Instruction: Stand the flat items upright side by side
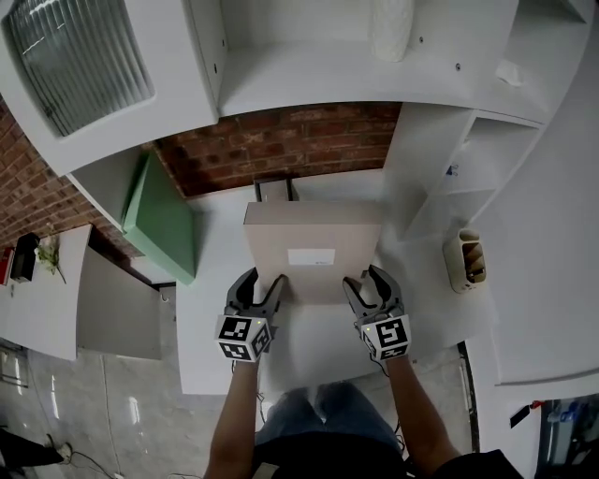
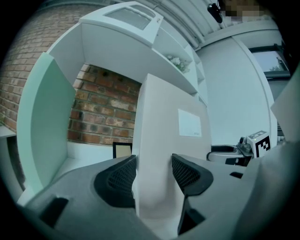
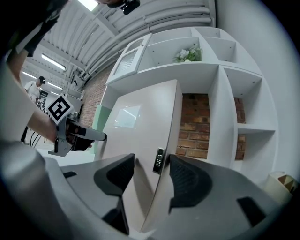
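Observation:
A flat beige box (image 1: pixel 314 245) with a white label lies over the white shelf surface (image 1: pixel 215 281), its near edge towards me. My left gripper (image 1: pixel 259 292) is shut on the box's near left corner, and the box (image 2: pixel 164 122) fills the gap between both pads. My right gripper (image 1: pixel 368 285) is shut on the near right corner, where the box's edge (image 3: pixel 154 136) with a small dark tag sits between the pads. A green flat item (image 1: pixel 161 223) leans upright at the left. A thin dark-framed flat item (image 1: pixel 274 190) stands behind the box.
A brick back wall (image 1: pixel 281 140) closes the alcove. White shelf compartments (image 1: pixel 449 178) rise at the right, and a beige holder (image 1: pixel 465 260) stands on the surface there. A white ribbed object (image 1: pixel 391 28) stands on the upper shelf.

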